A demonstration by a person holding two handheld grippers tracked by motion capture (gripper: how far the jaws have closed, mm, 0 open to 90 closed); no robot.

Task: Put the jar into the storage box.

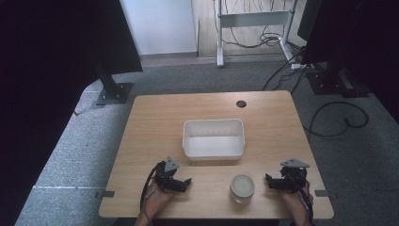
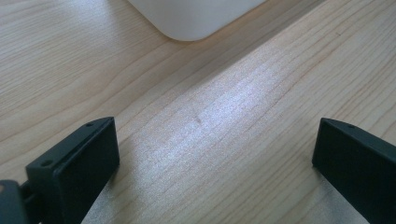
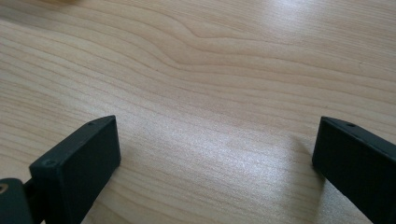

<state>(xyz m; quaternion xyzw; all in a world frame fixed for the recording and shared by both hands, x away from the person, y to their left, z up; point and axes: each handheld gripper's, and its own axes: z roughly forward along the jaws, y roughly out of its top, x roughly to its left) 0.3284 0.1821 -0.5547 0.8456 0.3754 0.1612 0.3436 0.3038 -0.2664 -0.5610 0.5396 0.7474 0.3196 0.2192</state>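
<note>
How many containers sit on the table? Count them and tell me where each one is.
2. A white tub sits mid-table, open and looking empty. A lidded jar stands near the front edge, between the left gripper and right gripper.

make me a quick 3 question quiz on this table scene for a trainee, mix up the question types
1. True or false: the white tub has something inside it.
2. Multiple choice: the jar stands
A. inside the tub
B. on the table, between the left gripper and the right gripper
C. clamped in the right gripper
3. Fill in: in the gripper views, both grippers' jaws stand wide ____ over bare wood.

Key
1. False: in the high view the tub looks empty.
2. B: it stands free near the table's front edge, closer to the right gripper, touching neither.
3. apart
</note>
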